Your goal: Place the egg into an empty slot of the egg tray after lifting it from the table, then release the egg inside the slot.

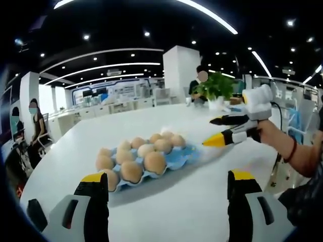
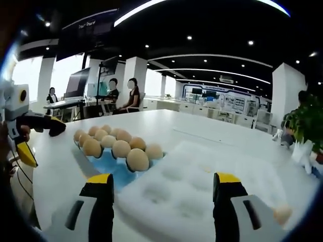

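My right gripper [image 2: 159, 201], jaws open and empty, has the loose egg [image 2: 282, 214] low right, tray [image 2: 108, 169] left.

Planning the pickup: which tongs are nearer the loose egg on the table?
Right. The right tongs have the loose egg just beside their right-hand tip; the left tongs are far across, beyond the blue egg tray.

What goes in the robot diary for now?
left gripper open, empty | right gripper open, empty | blue egg tray holds eggs | loose egg on table
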The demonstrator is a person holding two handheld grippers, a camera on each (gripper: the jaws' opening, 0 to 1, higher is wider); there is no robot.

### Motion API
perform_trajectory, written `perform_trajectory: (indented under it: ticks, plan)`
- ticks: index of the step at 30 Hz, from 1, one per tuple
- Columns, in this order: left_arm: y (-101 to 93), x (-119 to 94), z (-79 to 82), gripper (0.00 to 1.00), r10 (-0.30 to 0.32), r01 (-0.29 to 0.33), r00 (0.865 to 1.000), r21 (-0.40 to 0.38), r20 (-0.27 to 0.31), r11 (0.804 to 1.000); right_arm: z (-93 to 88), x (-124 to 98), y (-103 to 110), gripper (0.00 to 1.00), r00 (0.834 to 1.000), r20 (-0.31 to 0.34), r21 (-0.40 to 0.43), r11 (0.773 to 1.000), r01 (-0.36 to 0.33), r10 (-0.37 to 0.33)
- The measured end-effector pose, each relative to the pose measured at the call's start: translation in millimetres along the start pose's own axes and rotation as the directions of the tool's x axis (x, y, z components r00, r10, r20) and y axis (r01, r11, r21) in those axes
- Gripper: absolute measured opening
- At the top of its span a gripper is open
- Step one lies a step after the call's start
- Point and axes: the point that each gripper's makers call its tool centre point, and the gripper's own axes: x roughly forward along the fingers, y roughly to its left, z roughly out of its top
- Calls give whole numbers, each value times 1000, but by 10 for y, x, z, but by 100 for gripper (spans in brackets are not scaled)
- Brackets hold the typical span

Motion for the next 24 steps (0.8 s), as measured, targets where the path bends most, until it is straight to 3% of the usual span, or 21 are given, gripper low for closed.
perform_trajectory:
  ticks: [14, 24]
  plan:
    - [-42, 4, -2, 100, 4, -4, 1000, -2, 0, 1000, -173, -231, -455, 83, 994, -18, 4, 994, 107, -107]
    - [-59, 10, 7, 100, 6, -6, 1000, -3, 1, 1000, -249, -406, -754, 81, 980, -8, 47, 979, 200, -200]
